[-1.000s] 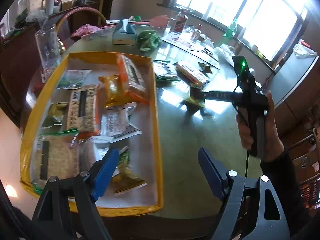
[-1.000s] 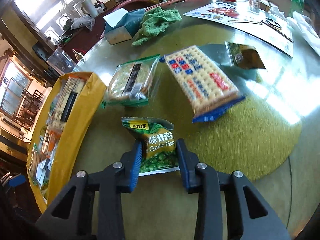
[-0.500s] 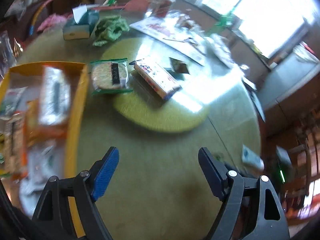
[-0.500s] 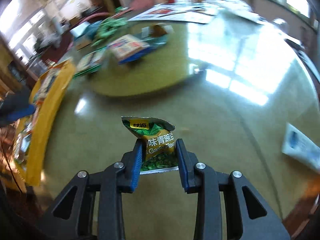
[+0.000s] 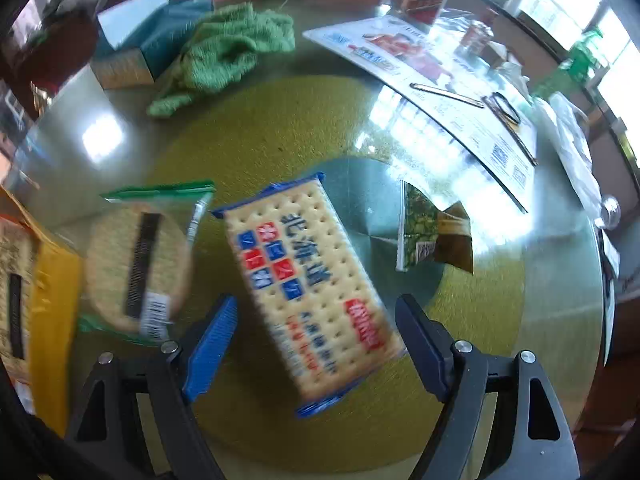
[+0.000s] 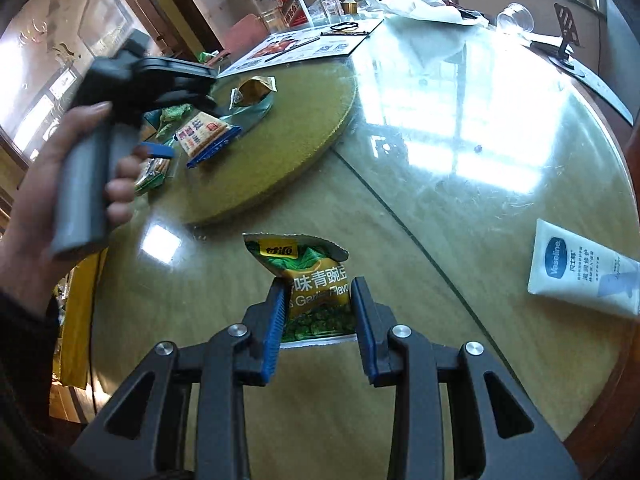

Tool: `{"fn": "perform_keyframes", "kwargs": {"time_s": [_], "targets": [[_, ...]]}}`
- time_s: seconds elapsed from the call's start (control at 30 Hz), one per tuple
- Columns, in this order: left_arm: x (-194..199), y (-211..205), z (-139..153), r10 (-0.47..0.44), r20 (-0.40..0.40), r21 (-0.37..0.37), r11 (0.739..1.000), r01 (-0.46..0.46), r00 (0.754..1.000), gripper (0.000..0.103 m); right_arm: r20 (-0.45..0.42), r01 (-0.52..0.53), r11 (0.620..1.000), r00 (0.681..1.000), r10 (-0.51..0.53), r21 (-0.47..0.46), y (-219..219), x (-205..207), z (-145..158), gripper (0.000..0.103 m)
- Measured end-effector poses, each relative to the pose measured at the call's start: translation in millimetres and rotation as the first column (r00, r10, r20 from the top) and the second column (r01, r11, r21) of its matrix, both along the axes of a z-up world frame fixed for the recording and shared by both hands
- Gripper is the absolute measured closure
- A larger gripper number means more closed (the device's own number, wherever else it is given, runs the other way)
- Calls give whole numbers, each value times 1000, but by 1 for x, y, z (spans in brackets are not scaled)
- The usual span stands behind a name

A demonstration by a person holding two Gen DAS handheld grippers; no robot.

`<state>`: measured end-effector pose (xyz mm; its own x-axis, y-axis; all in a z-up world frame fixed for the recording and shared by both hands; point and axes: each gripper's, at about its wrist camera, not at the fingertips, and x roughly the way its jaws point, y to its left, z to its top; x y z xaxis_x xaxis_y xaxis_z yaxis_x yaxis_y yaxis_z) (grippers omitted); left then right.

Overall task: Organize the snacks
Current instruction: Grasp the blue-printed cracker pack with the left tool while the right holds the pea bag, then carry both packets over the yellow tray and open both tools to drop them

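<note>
My left gripper is open, its jaws either side of the near end of a blue-edged cracker pack on the round green mat. A clear pack of round crackers lies to its left, a small dark snack pouch to its right. The yellow tray with snacks shows at the left edge. My right gripper is shut on a green pea packet, held above the glass table. The right wrist view shows the cracker pack and the left gripper's blue finger by it.
A green cloth and a tissue box lie at the back left. A printed sheet with scissors lies at the back right. A Vaseline tube lies on the table's right side. Bottles and jars stand at the far edge.
My left gripper has swung from over the yellow tray to the cracker pack on the mat. My right gripper has carried the pea packet back off the mat towards the table's near side.
</note>
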<state>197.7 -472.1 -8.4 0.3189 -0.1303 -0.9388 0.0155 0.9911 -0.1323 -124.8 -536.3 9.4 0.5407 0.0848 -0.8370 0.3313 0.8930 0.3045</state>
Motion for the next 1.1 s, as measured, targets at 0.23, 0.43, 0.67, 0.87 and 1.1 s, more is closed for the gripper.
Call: {"fn": "perform_keyframes", "kwargs": {"time_s": [0.23, 0.43, 0.67, 0.87, 1.1], "targets": [[-26, -11, -4, -146, 62, 135, 981, 137, 987, 39, 10, -5, 1000, 1000, 5, 8, 0, -2, -1, 69], [-112, 12, -2, -286, 51, 139, 951, 277, 957, 45, 18, -10, 1000, 1000, 10, 8, 3, -4, -2, 69], [-238, 68, 2, -446, 51, 130, 890, 437, 893, 46, -6, -46, 999, 999, 46, 10, 18, -18, 1, 69], [-239, 93, 1, -464, 50, 103, 883, 458, 884, 39, -39, -83, 996, 996, 82, -27, 42, -25, 3, 69], [-229, 101, 2, -476, 87, 88, 879, 469, 875, 48, -36, -68, 998, 997, 68, 11, 54, -23, 5, 70]]}}
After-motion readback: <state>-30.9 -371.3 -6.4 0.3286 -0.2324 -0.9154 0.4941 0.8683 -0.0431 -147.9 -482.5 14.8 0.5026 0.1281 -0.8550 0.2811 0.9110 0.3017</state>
